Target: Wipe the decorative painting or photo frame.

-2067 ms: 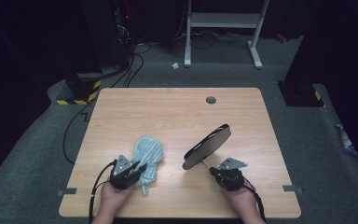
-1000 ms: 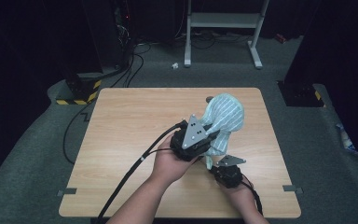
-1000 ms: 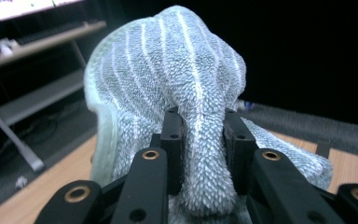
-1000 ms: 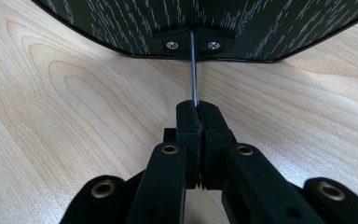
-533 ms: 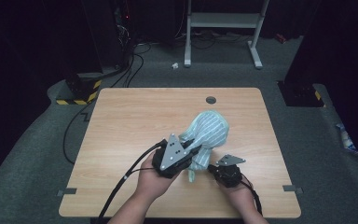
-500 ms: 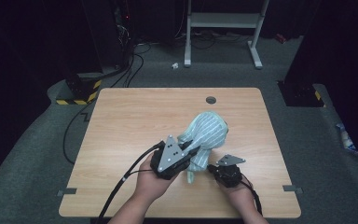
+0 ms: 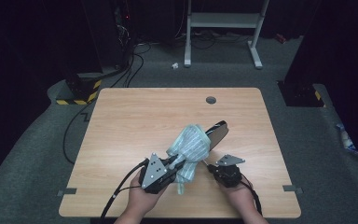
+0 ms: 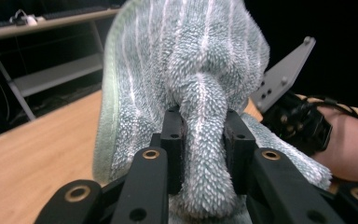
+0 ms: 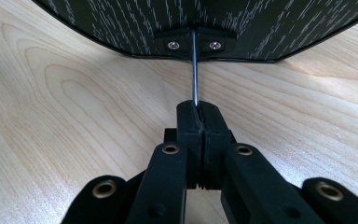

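The left tool (image 8: 200, 140) pinches a soft, limp striped towel (image 7: 190, 147) draped over the rigid mirror (image 7: 218, 131), at tabletop (image 7: 135, 116) five o'clock. The right tool (image 9: 200, 122) clamps its thin, slippery wire stem (image 9: 195, 70); grip there.

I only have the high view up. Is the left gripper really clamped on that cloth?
Observer: Yes. In the left gripper view the left gripper pinches a bunched fold of the cloth between its pads.
Operator: What is the right gripper holding?
Observer: The right gripper is shut on a thin metal rod.
Operator: Where does the rod go?
Observer: Into a small bracket with two screws on the back of the dark panel.
Operator: Does the panel lie on the table?
Observer: Its near edge stands clear of the table.
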`<state>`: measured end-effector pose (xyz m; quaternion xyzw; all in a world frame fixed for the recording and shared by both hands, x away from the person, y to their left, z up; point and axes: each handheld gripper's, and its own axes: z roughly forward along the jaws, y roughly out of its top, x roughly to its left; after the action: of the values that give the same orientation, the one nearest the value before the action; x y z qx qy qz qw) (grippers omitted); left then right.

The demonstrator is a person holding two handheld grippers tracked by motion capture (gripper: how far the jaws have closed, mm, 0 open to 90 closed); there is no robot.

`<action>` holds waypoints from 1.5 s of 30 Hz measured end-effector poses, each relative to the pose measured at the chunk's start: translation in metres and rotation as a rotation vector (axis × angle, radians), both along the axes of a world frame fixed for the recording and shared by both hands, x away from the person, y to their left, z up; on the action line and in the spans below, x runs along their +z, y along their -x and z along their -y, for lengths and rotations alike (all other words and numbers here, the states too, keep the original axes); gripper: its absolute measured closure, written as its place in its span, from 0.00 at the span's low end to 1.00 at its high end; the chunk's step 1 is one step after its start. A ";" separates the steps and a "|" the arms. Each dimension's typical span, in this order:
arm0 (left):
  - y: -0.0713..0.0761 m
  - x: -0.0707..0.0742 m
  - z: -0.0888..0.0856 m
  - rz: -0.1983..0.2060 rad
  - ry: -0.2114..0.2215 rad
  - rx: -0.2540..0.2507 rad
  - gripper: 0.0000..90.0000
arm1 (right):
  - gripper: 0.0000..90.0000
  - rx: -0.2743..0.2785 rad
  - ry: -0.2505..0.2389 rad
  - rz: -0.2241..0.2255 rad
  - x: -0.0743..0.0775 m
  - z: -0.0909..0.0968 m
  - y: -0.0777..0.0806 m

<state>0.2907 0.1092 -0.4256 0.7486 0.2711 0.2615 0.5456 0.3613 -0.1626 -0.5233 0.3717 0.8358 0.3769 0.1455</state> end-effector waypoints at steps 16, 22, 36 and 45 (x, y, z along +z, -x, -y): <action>-0.031 -0.068 0.003 -0.193 -0.112 0.030 0.82 | 0.97 -0.006 -0.001 0.000 0.000 0.000 -0.001; -0.038 -0.087 0.000 -0.285 -0.130 0.039 0.82 | 0.97 -0.006 -0.001 0.000 0.000 0.000 -0.001; -0.020 -0.011 0.000 -0.102 0.023 -0.016 0.82 | 0.98 -0.007 -0.001 -0.001 0.000 0.000 -0.001; -0.016 0.052 0.020 0.015 0.037 -0.047 0.81 | 0.98 -0.007 -0.011 -0.009 0.000 0.001 -0.002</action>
<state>0.3070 0.0888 -0.3732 0.7426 0.2539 0.2492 0.5675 0.3636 -0.1636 -0.5233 0.3771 0.8331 0.3792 0.1410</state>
